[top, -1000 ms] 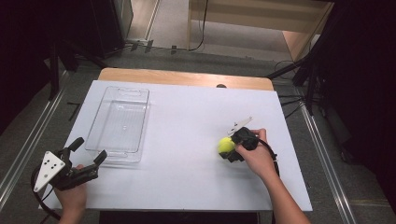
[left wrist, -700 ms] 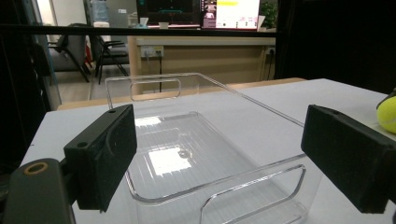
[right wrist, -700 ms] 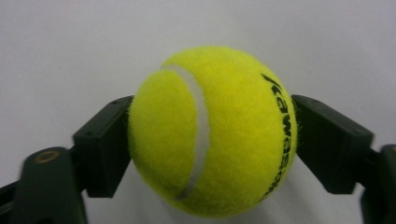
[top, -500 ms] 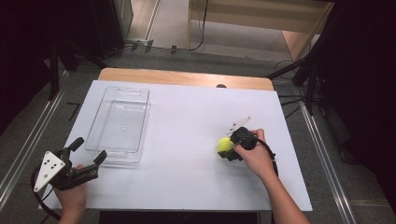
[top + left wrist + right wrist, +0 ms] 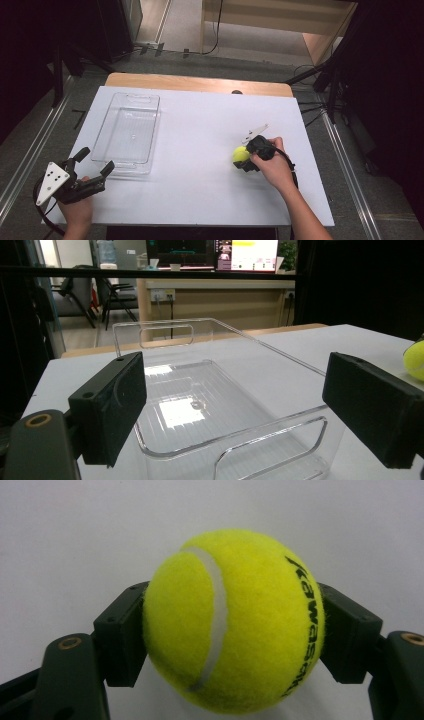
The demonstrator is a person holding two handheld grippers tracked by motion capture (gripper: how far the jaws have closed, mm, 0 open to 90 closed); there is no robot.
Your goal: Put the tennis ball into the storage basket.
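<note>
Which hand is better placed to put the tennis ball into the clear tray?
Right: its tongs are shut on the tennis ball. The left tongs stand open beside the clear tray.

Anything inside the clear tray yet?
Nothing: the clear tray shows only its bare ribbed floor and glare in the left gripper view. The tennis ball sits clamped in the right gripper across the table.

White table (image 5: 200, 200) with a wooden strip (image 5: 195, 83) along its far edge. 1 clear plastic tray (image 5: 127, 132) at the left, lengthwise, with cut-out handles at both ends. Beyond: 1 wooden desk (image 5: 210, 295), 2 lit monitors (image 5: 212, 252), 1 chair (image 5: 75, 295).
</note>
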